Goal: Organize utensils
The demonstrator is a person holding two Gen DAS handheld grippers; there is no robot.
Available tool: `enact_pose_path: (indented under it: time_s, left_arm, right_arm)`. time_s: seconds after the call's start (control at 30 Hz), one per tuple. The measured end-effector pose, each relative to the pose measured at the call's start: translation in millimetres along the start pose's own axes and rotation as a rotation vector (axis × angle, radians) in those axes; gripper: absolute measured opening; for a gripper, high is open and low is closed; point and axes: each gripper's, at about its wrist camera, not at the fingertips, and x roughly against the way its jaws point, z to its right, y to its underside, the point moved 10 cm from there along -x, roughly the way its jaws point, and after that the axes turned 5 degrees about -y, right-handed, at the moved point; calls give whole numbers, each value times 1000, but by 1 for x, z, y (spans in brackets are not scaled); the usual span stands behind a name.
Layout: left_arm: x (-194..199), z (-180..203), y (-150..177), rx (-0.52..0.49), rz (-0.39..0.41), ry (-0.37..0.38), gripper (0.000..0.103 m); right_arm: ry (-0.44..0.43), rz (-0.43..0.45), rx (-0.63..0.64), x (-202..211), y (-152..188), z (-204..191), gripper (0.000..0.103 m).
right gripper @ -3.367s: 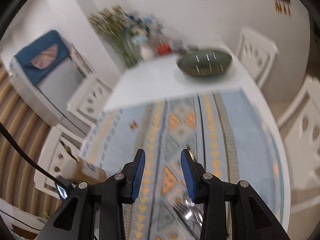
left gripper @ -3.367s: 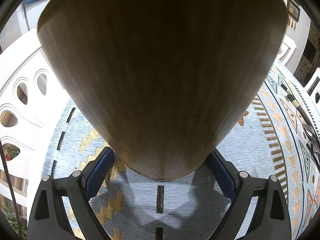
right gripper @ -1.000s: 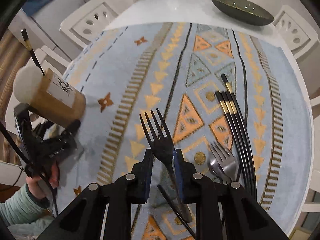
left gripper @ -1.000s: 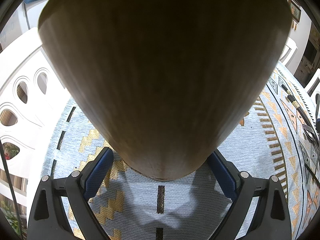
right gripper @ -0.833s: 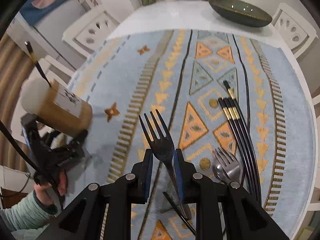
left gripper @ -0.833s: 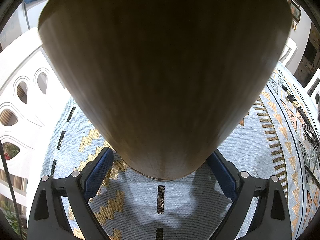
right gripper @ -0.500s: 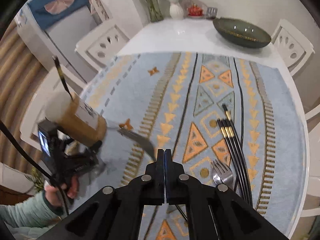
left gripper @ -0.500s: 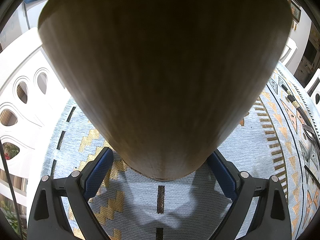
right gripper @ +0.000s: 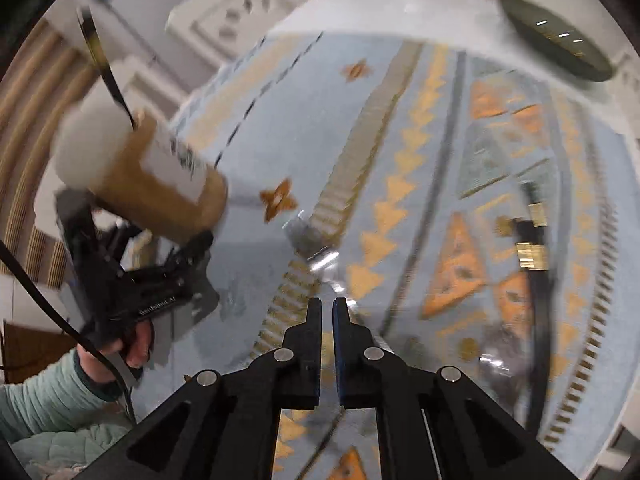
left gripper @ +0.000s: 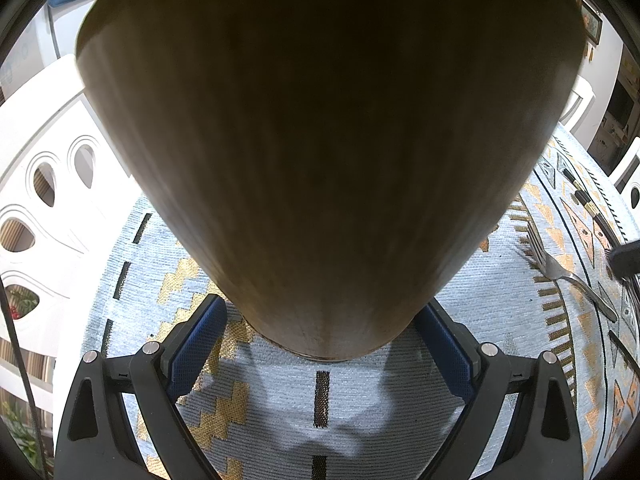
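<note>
My left gripper (left gripper: 320, 344) is shut on a tall wooden utensil holder (left gripper: 328, 140) that fills the left wrist view. The holder (right gripper: 160, 184) also shows in the right wrist view, tilted, with one black chopstick (right gripper: 104, 68) standing in it. A silver fork (left gripper: 560, 272) lies on the patterned cloth to the holder's right; it shows blurred ahead of my right gripper (right gripper: 327, 304) as the fork (right gripper: 312, 244). My right gripper's jaws are nearly together with nothing between them. Black chopsticks (right gripper: 536, 280) lie on the cloth at the right.
A blue and orange patterned cloth (right gripper: 420, 152) covers a white table. A dark green bowl (right gripper: 556, 44) sits at the far end. White chairs (left gripper: 52, 184) stand around the table. A second fork (right gripper: 496, 356) lies blurred near the chopsticks.
My right gripper held the fork upright, then the fork left its jaws and now lies on the cloth near the holder. The jaws closed empty and the gripper swung left. The left gripper stayed still.
</note>
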Motion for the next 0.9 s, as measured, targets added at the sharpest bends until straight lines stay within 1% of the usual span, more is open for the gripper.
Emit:
enact_pose_path:
  time_s: [0.07, 0.17, 0.2, 0.27, 0.33, 0.4, 0.43, 0.67, 0.73, 0.8, 0.83, 0.87, 0.9]
  left_arm:
    - [0, 0, 0, 0, 0, 0, 96]
    - [0, 0, 0, 0, 0, 0, 96]
    - [0, 0, 0, 0, 0, 0, 97]
    - [0, 0, 0, 2, -2, 0, 97]
    - [0, 1, 1, 3, -3, 1, 98]
    - [0, 1, 1, 3, -3, 1, 98]
    - [0, 1, 2, 3, -3, 2, 98]
    - [0, 1, 1, 3, -3, 1, 98]
    - [0, 1, 1, 3, -3, 1, 98]
    - [0, 0, 1, 3, -3, 1, 98]
    - [0, 1, 1, 3, -3, 1, 98]
    - [0, 1, 2, 3, -3, 1, 98]
    - [0, 0, 1, 3, -3, 2, 98]
  right_arm:
    - [27, -6, 16, -12, -6, -4, 4]
    - [62, 42, 23, -13, -20, -6, 4]
    - [68, 64, 15, -11, -25, -5, 5]
    - [50, 79, -7, -10, -31, -3, 6]
    - [44, 69, -5, -13, -34, -1, 15]
    - [63, 59, 14, -17, -35, 1, 30]
    - [71, 56, 23, -19, -35, 2, 31]
    - [55, 15, 60, -41, -38, -9, 31]
    - [91, -1, 82, -52, -41, -10, 31]
    - [156, 28, 126, -57, -46, -11, 31]
    - [179, 24, 139, -61, -47, -11, 31]
    - [193, 31, 144, -62, -49, -10, 24]
    - [193, 42, 145, -60, -51, -10, 22]
